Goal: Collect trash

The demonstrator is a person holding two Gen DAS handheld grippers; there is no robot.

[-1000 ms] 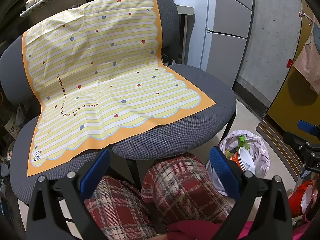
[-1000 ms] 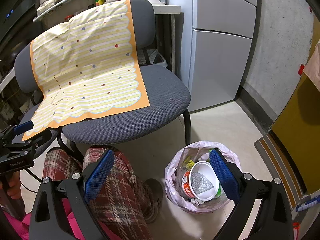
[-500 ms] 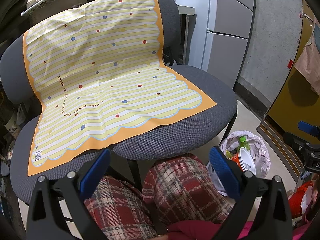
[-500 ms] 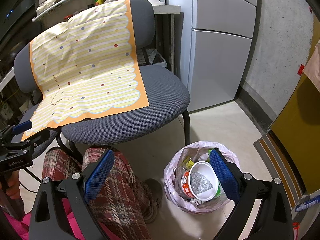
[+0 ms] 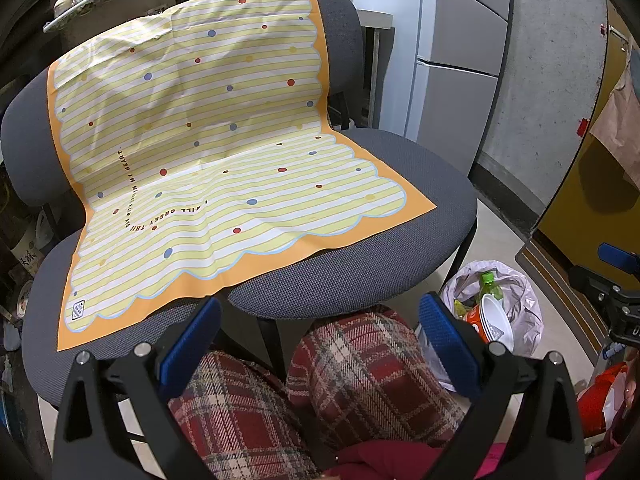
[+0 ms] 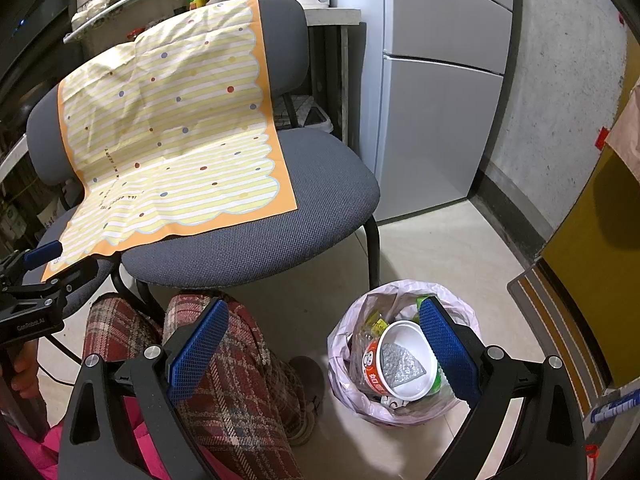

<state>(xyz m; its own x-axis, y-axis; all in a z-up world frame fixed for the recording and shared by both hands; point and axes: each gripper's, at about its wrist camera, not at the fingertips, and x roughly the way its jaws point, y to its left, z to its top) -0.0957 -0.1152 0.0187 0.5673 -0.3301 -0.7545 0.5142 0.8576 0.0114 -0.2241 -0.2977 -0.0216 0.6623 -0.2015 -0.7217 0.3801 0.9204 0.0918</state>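
A striped yellow sheet with an orange border and coloured dots lies over the back and seat of two grey chairs placed side by side. The sheet is flat, with light creases. To the right of the chairs, a trash bag of thin pale plastic stands open on the tiled floor. The bag holds a white cup with an orange outer wall, a crumpled piece of foil inside the cup, and a green bottle behind it.

The left gripper hangs above the person's plaid-trousered knees, in front of the chair seats. Its blue pads stand wide apart and hold nothing.

The right gripper hangs between the knees and the trash bag. Its jaws are also spread wide and empty; the right pad overlaps the bag's rim in the right wrist view.
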